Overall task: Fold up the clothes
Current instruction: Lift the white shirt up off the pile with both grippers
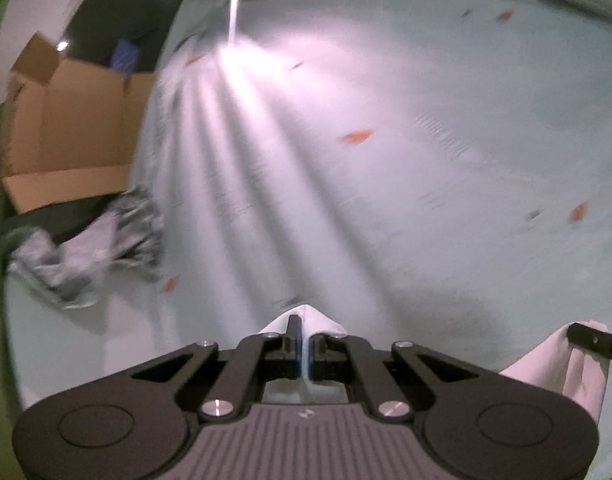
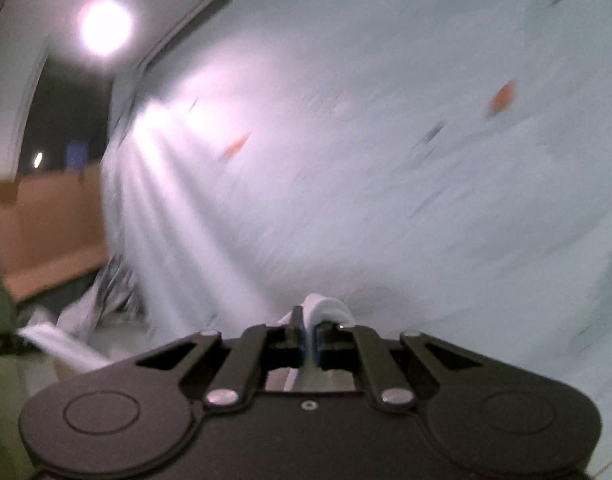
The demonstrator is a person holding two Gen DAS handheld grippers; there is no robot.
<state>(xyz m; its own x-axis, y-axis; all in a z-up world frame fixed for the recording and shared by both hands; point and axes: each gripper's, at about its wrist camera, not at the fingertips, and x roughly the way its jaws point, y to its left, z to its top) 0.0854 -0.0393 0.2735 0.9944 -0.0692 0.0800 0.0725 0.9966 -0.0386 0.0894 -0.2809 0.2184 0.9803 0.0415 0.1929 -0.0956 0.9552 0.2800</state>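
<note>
Thin pale fabric with little orange and dark flecks, that's the garment (image 1: 346,160), lifted up and spread in front of both cameras, pleating into long soft ridges. Left tool (image 1: 304,344) and right tool (image 2: 309,334) are each pinched tight on an edge. The grip looks shallow, so a tug could slip it free. Crumpled grey clothes (image 1: 85,256) and a cardboard box (image 1: 69,132) sit off left.

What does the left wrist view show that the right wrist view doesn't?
Only the left wrist view shows the other gripper pinching the cloth at lower right, and the cardboard box sharply, flaps open. Only the right wrist view shows a round ceiling light. Both show a gripper shut on the white garment, spread ahead, and crumpled grey clothes at left.
</note>
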